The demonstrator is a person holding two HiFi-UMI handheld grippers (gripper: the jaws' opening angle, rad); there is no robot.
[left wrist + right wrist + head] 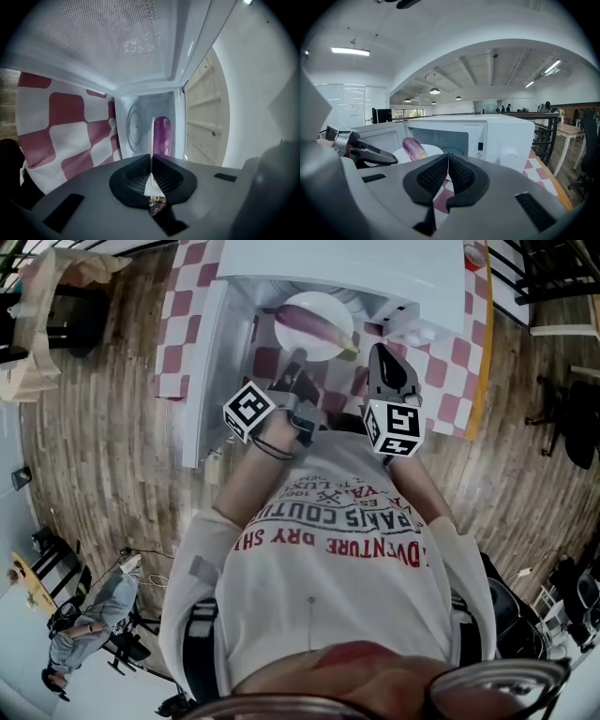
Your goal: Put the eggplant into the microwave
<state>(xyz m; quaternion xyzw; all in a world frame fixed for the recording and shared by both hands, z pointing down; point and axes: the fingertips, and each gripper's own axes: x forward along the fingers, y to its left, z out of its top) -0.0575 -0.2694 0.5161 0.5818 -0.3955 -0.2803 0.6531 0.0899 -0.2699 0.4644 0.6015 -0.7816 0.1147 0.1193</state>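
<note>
Fingers (433, 177) shut, empty on left gripper (151, 161) and right gripper (448, 161); eggplant's (319, 324) inside the microwave (375, 268), we'd ease its door (202, 362) closed.

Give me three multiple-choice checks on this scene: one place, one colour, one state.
1. The long purple eggplant lies: A on the round white plate; B on the cloth; C on the microwave's top.
2. The checked tablecloth is: A blue and white; B red and white; C green and yellow.
3. The door of the white microwave is: A shut; B open; C missing.

Key: A, the eggplant rests across the plate. B, red and white squares show. B, the door stands swung out at the left and the cavity is exposed.
</note>
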